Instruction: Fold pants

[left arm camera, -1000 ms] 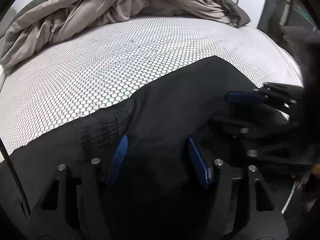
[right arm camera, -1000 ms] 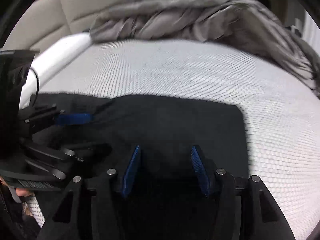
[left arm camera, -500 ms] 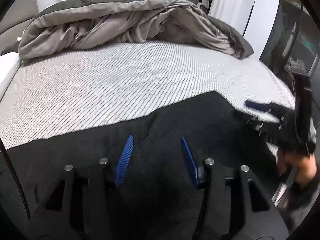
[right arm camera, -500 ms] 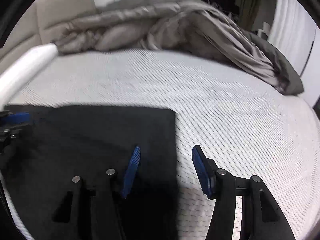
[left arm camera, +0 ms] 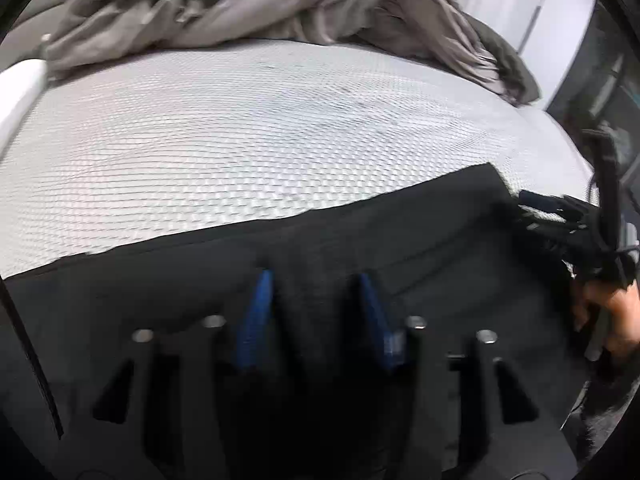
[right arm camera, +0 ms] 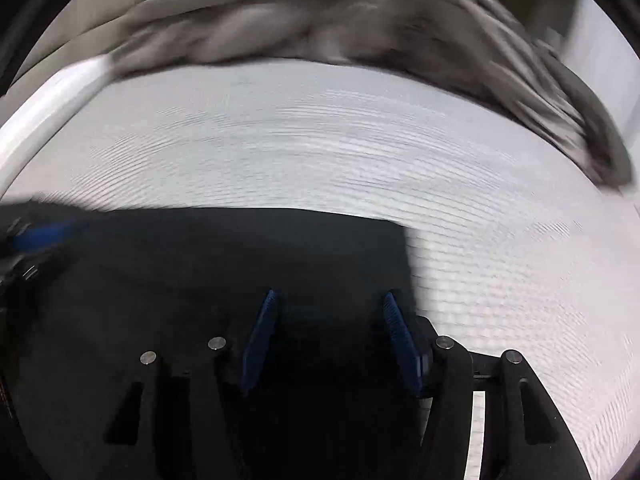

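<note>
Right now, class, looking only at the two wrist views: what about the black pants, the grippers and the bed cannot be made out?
- Black pants: near part hidden under the left gripper, left wrist view; the fold cannot be judged.
- Pants against right gripper: dark on dark, right wrist view; contact unclear.
- Grey duvet: motion blur smears it.
- Hand: cut off by the lens edge.
- Mattress: far end covered by the duvet.

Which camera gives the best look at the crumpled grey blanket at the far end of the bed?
The left wrist view. There the blanket is fairly sharp, so its folds and its dark edge trailing off to the right are readable. The right wrist view also shows the blanket across the top, but motion blur smears it into streaks.
</note>
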Motion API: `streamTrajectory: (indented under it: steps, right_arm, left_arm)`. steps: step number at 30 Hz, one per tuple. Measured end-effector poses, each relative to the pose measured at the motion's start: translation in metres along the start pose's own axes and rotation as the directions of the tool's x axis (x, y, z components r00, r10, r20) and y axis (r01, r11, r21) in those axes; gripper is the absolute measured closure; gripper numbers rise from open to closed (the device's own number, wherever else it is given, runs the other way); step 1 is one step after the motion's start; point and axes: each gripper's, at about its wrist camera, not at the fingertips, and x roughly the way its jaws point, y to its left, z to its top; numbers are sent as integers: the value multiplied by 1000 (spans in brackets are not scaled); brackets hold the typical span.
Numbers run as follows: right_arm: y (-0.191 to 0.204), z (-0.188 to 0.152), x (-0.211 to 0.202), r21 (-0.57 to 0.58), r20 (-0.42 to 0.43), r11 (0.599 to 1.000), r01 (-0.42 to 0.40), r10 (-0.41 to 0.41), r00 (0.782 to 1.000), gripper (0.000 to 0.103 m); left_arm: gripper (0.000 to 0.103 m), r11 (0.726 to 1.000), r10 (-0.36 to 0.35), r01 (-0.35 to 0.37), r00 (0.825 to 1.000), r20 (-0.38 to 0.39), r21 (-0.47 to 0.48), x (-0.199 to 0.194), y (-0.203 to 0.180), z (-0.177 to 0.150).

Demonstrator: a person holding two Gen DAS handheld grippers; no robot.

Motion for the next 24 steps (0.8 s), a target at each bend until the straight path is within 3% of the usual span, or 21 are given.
streamTrajectory:
  steps: [2, 5, 7, 9, 10, 12, 15, 17, 19, 20, 22, 24]
  right_arm:
    - [-8, 4, -11, 62, 42, 995, -80, 77, 996, 47]
    - [14, 13, -23, 43, 99, 980, -192, 187, 977, 47]
    - [43, 19, -16, 6, 74, 965, -262, 261, 962, 47]
    - [71, 19, 0, -38, 25, 953, -299, 301, 953, 47]
    - [78, 17, 6, -65, 3, 957, -283, 284, 959, 47]
    - [83, 13, 13, -120, -16, 970, -210, 210, 978, 49]
    - [49, 11, 14, -91, 0, 995, -27, 28, 1000, 48]
    - [12, 7, 13, -26, -4, 997, 73, -73, 997, 48]
    - [-20, 1, -1, 69, 12, 996, 53, -54, 998, 48]
    - [-29, -2, -19, 101, 62, 994, 40, -46, 997, 49]
    - [-27, -9, -51, 96, 154, 995, -6, -9, 988, 49]
    - [0, -17, -70, 20, 153, 994, -110, 105, 983, 47]
  left_arm:
    - [57, 999, 32, -32, 998, 60, -2, -18, -2, 5]
    - [57, 997, -67, 72, 989, 130, -33, -29, -10, 15]
    - [57, 993, -107, 111, 989, 106, -33, -16, -23, 17]
    - [57, 998, -65, 64, 997, 33, 13, 11, -35, 12]
    - [57, 999, -28, 28, 1000, 9, 41, 22, -36, 9]
    - [58, 997, -55, 53, 998, 26, 57, 22, -33, 4]
    - [62, 998, -54, 53, 998, 27, 26, 15, -21, 1]
    - [57, 1000, -18, 18, 1000, 13, 2, 11, -10, 0]
    - [56, 1000, -3, 3, 1000, 15, -23, 0, -3, -1]
    - [56, 1000, 23, -23, 999, 36, -8, -12, -5, -1]
    - [56, 999, 12, -15, 997, 82, 30, -34, -9, -5]
    - [55, 997, -46, 39, 992, 113, 66, -51, -25, -10]
